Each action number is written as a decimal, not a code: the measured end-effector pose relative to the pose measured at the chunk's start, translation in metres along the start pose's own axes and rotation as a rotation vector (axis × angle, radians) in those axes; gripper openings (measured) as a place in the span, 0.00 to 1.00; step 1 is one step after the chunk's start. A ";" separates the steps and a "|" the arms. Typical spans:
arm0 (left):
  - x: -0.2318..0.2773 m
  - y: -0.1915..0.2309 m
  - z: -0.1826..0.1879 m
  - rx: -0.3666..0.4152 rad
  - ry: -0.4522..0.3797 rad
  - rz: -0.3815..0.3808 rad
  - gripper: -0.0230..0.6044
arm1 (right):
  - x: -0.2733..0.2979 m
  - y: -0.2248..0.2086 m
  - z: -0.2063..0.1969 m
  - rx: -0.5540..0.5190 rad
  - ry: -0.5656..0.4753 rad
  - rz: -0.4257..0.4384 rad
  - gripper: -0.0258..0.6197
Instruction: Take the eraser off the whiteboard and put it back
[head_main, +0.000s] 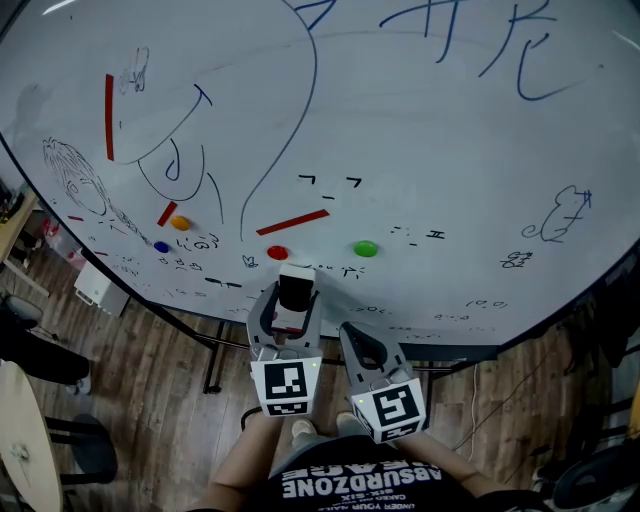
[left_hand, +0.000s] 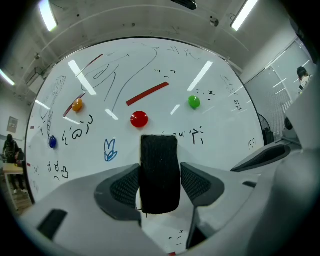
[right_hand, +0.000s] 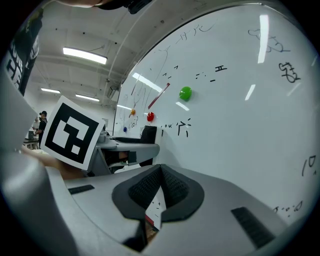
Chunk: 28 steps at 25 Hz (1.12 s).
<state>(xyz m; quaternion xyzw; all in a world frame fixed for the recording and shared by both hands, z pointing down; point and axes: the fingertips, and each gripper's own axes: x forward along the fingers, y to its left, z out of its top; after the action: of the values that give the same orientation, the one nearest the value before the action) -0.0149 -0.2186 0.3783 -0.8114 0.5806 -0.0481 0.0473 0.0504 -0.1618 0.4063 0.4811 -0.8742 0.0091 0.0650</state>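
A black eraser (head_main: 295, 290) with a white back sits between the jaws of my left gripper (head_main: 292, 302), which is shut on it. It is held at the lower part of the whiteboard (head_main: 450, 150), just below a red magnet (head_main: 277, 253). In the left gripper view the eraser (left_hand: 159, 172) stands upright between both pads; whether it touches the board I cannot tell. My right gripper (head_main: 352, 335) hovers beside the left one, shut with nothing in it. Its pads (right_hand: 172, 187) meet at the tips.
The board carries a green magnet (head_main: 365, 248), an orange magnet (head_main: 180, 223), a blue magnet (head_main: 161, 246), red strips and blue scribbles. Its stand legs (head_main: 212, 360) rest on the wood floor. A round table (head_main: 20, 445) and a white box (head_main: 98, 288) are at left.
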 end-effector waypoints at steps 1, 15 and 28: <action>-0.001 0.000 0.001 -0.001 0.000 0.001 0.43 | 0.000 0.000 0.000 0.001 0.000 0.000 0.04; -0.023 0.001 0.006 -0.058 -0.011 0.013 0.42 | -0.001 0.010 -0.002 0.010 -0.004 0.025 0.04; -0.045 0.005 0.005 -0.087 -0.027 0.041 0.27 | -0.001 0.013 0.001 0.022 -0.021 0.036 0.04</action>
<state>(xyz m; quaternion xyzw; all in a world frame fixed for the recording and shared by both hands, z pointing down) -0.0334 -0.1771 0.3716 -0.8013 0.5979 -0.0111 0.0207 0.0397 -0.1539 0.4058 0.4662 -0.8831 0.0151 0.0504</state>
